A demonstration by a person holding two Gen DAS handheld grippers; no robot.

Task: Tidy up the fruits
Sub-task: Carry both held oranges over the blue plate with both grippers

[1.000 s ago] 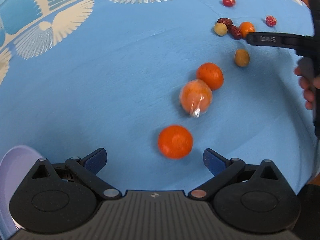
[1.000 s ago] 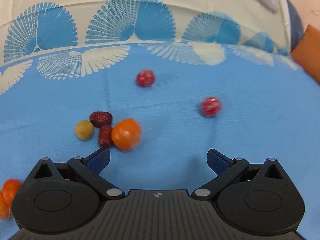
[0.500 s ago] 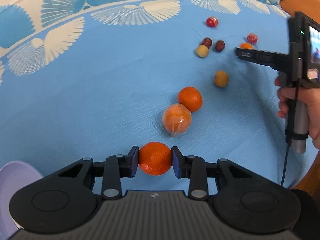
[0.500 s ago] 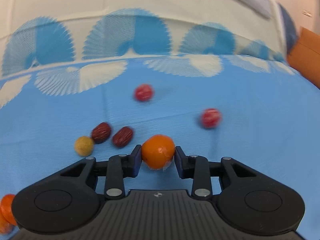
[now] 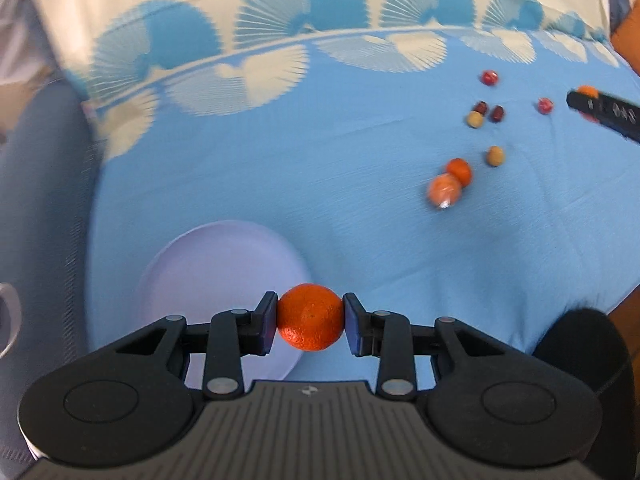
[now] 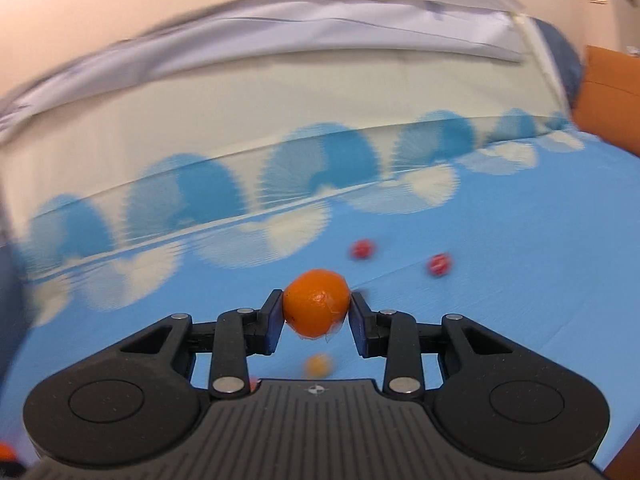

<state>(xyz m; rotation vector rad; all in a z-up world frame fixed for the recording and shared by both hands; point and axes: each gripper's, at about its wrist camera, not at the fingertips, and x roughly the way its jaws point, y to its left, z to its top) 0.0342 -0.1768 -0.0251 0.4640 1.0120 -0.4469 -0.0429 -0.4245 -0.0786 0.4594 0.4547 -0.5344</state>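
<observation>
My left gripper (image 5: pixel 310 325) is shut on a bare orange (image 5: pixel 310 317), held in the air over the near right rim of a pale lilac plate (image 5: pixel 216 272). My right gripper (image 6: pixel 316 314) is shut on a plastic-wrapped orange (image 6: pixel 316 303), lifted above the blue cloth. In the left wrist view, another bare orange (image 5: pixel 459 171) and a wrapped orange (image 5: pixel 444 192) lie side by side on the cloth. Two tan round fruits (image 5: pixel 495 155), two dark red dates (image 5: pixel 497 113) and two small red wrapped fruits (image 5: pixel 490 77) lie farther right.
A blue tablecloth (image 5: pixel 320 184) with a white and blue fan border covers the table. The far arm of the right gripper (image 5: pixel 608 114) shows at the right edge of the left wrist view. An orange cushion (image 6: pixel 612 96) and a grey-white sheet (image 6: pixel 280 28) lie beyond the table.
Both grippers shut on an orange each, then rose off the cloth with them. The left one swung over the lilac plate's edge; the right view tilted up toward the table's far side.
</observation>
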